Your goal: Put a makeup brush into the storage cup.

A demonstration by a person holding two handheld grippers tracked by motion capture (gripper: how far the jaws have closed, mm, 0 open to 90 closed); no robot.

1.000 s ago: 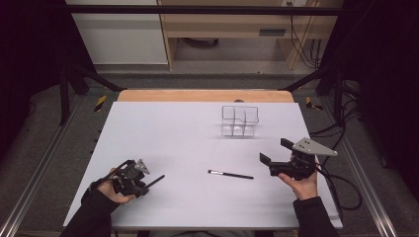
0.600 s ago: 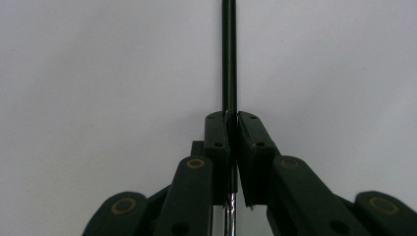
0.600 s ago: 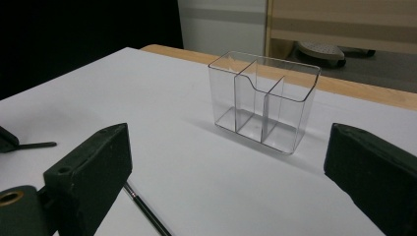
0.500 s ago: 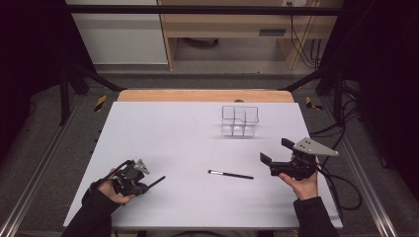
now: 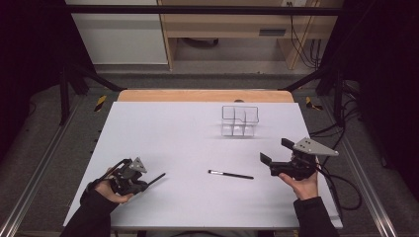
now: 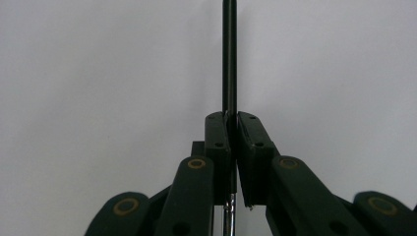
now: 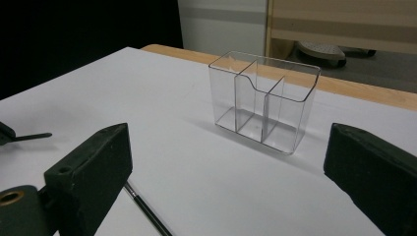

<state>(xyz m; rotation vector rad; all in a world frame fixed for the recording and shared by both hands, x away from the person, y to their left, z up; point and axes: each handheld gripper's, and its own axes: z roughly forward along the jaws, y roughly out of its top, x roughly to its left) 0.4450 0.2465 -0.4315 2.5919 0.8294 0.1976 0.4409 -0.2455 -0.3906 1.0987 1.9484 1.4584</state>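
Observation:
My left gripper (image 5: 142, 182) rests low on the near left of the white table (image 5: 163, 133). Its jaws are shut on a thin black brush handle (image 5: 157, 177) that sticks out to the right. In the left gripper view the same handle (image 6: 229, 54) runs straight up from the closed gripper (image 6: 233, 119). A second black brush (image 5: 230, 174) with a pale tip lies flat on the table between the hands. My right gripper (image 5: 276, 154), at the near right, is open with nothing in it and points toward a clear divided organizer (image 7: 263, 101) that stands upright ahead of its wide jaws (image 7: 228, 145).
The clear organizer (image 5: 240, 120) stands at the back right of the table, near the wooden far edge (image 5: 205, 95). Cables (image 5: 341, 182) trail off the right side. The loose brush (image 7: 147, 211) lies just below the right gripper's left jaw.

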